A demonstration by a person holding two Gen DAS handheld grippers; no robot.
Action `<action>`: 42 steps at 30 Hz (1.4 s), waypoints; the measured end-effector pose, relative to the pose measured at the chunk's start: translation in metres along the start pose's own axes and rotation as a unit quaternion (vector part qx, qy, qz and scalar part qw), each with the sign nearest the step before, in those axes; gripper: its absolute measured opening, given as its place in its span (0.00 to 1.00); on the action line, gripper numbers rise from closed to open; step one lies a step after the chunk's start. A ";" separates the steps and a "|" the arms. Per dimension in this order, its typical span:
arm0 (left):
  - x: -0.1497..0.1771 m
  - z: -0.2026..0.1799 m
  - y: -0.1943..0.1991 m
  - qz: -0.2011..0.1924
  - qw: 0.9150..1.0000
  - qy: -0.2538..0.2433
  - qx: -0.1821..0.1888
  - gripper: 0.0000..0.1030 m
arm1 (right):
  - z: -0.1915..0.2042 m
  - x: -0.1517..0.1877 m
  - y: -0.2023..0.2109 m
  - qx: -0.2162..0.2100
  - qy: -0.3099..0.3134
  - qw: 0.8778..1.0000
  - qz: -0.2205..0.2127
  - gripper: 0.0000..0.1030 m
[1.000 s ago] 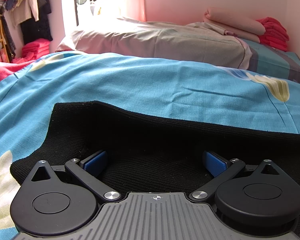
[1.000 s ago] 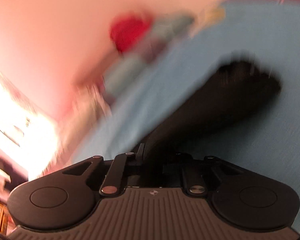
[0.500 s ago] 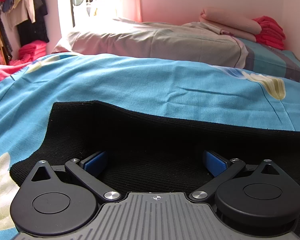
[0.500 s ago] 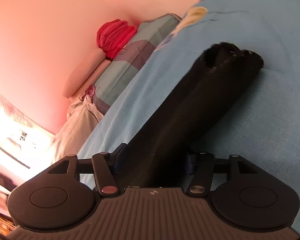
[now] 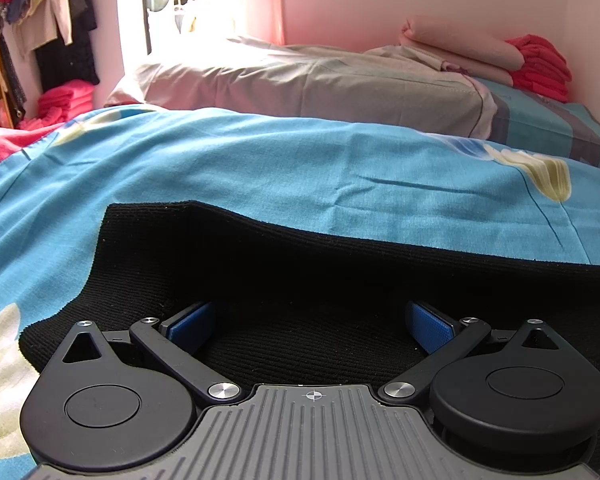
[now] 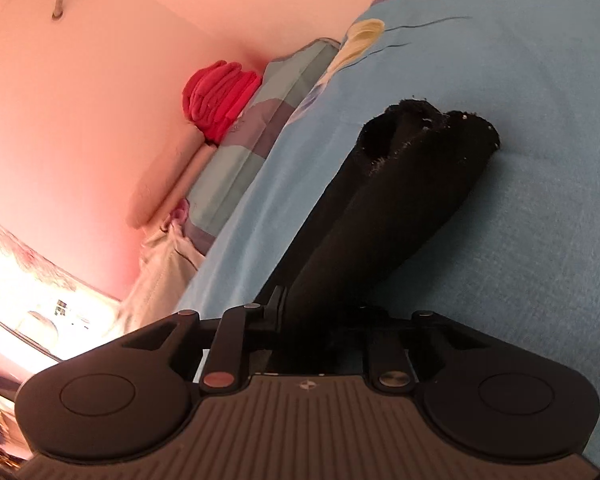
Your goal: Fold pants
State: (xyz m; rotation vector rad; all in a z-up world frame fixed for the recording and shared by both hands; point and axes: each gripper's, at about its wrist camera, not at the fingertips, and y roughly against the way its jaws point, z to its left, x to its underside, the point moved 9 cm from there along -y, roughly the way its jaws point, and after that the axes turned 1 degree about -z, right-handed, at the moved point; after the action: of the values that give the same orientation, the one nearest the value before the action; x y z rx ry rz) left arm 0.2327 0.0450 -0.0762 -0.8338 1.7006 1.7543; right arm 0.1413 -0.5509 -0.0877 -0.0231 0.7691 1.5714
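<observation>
Our right gripper (image 6: 320,320) had its jaws closed on the black pants (image 6: 384,216), whose legs ran away toward one o'clock across the bed (image 6: 540,240); our left gripper (image 5: 312,320) rested wide-jawed over the fabric.

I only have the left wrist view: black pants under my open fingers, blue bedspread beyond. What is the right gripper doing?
Observer: The right gripper is shut on the pants, pinching the leg section close to the camera.
Operator: Where do the leg ends lie?
Observer: Both cuffs rest on the blue bedspread, their openings gaping, side by side and touching.
Operator: Is the left gripper holding anything, from your side?
Observer: No. The left gripper is open, its blue pads spread wide over the flat pants, gripping nothing.
</observation>
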 end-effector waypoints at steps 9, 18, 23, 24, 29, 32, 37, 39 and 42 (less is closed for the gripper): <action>-0.001 0.001 0.001 -0.001 1.000 0.004 0.002 1.00 | 0.029 0.033 0.028 0.002 0.016 0.999 0.032 0.69; -0.009 0.005 0.014 -0.034 0.998 0.036 0.027 1.00 | 0.023 0.023 0.007 0.013 0.039 0.999 0.019 0.19; -0.019 0.020 0.030 -0.070 0.995 0.071 0.021 1.00 | 0.054 0.032 0.015 0.088 0.196 0.976 -0.026 0.19; -0.021 0.023 0.031 -0.074 0.994 0.074 0.015 1.00 | 0.075 0.040 0.023 0.106 0.271 0.955 -0.056 0.18; -0.028 0.029 0.042 -0.095 0.992 0.079 0.002 1.00 | 0.186 0.150 0.062 0.082 0.608 0.768 -0.183 0.19; -0.032 0.033 0.053 -0.108 0.991 0.085 0.005 1.00 | 0.202 0.262 0.057 0.018 0.765 0.627 -0.149 0.19; -0.038 0.034 0.065 -0.110 0.990 0.093 0.004 1.00 | 0.173 0.350 0.032 0.021 0.875 0.471 -0.108 0.20; -0.042 0.026 0.070 -0.108 0.990 0.089 0.011 1.00 | 0.181 0.343 0.034 0.016 0.860 0.502 -0.088 0.20; -0.047 0.000 0.081 -0.104 0.991 0.073 0.030 1.00 | 0.188 0.339 0.037 0.014 0.849 0.520 -0.094 0.22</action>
State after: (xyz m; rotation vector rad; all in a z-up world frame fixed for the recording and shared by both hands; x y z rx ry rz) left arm 0.2024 0.0430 0.0128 -1.0942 1.6814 1.5279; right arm 0.1269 -0.1622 -0.0770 -1.7983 2.1385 0.8373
